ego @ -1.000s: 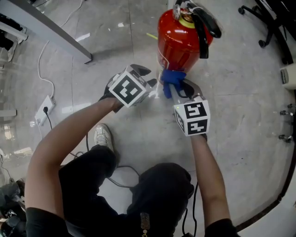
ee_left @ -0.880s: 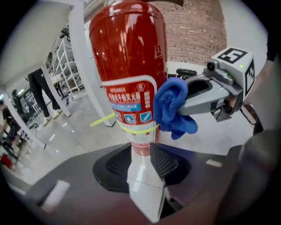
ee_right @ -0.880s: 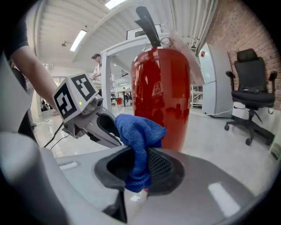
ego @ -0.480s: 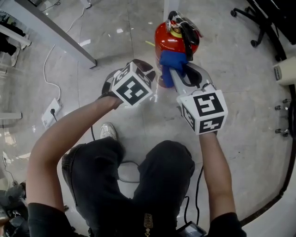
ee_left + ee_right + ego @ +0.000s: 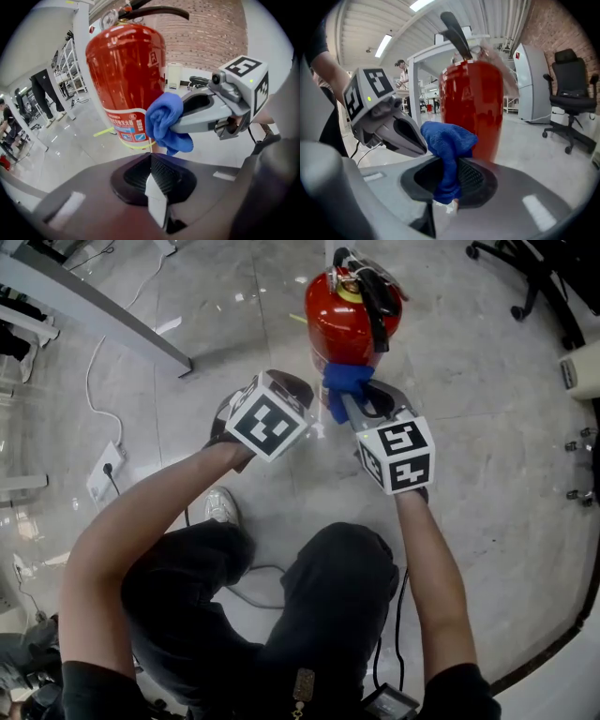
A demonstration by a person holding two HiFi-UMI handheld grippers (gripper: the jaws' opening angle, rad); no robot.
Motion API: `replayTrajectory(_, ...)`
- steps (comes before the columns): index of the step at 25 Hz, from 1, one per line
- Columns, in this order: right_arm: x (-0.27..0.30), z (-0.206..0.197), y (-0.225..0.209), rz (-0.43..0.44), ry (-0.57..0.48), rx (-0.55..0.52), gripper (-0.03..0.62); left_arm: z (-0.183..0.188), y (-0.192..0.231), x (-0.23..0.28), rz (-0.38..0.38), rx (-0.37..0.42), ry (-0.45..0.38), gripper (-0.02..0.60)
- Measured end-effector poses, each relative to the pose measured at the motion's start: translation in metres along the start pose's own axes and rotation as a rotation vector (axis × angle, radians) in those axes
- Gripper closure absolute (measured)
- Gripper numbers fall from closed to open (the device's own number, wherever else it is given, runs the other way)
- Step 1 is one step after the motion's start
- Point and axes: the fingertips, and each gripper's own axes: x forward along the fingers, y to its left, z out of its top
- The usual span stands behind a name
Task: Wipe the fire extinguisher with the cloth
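The red fire extinguisher (image 5: pixel 352 320) stands upright on the grey floor, its black handle and hose on top. My right gripper (image 5: pixel 354 401) is shut on a bunched blue cloth (image 5: pixel 345 382), which lies against the lower front of the cylinder. In the right gripper view the cloth (image 5: pixel 447 145) hangs between the jaws with the extinguisher (image 5: pixel 473 108) just behind. My left gripper (image 5: pixel 302 390) hovers left of the cloth, beside the cylinder and apart from it. Its jaws have just been closing and are shut with nothing between them. The left gripper view shows the extinguisher (image 5: pixel 126 79) and the cloth (image 5: pixel 166 123).
A grey table beam (image 5: pixel 94 310) crosses the upper left. A white power strip (image 5: pixel 105 482) and cables lie on the floor at left. An office chair base (image 5: pixel 525 277) stands at upper right, a white box (image 5: pixel 581 371) at the right edge. My shoe (image 5: pixel 220 505) is below the left gripper.
The left gripper's jaws, open a second ago, have closed on nothing. Both grippers have risen, and the right one has carried the cloth up along the extinguisher's body.
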Motion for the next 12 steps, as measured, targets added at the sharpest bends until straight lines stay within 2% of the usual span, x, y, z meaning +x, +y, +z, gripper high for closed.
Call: replayTrajectory(12,0.076,-0.154,-0.015,-0.007,0.246,0.107,0.511,-0.035,-0.010,0.068,-0.048,-0.076,0.048,0.575)
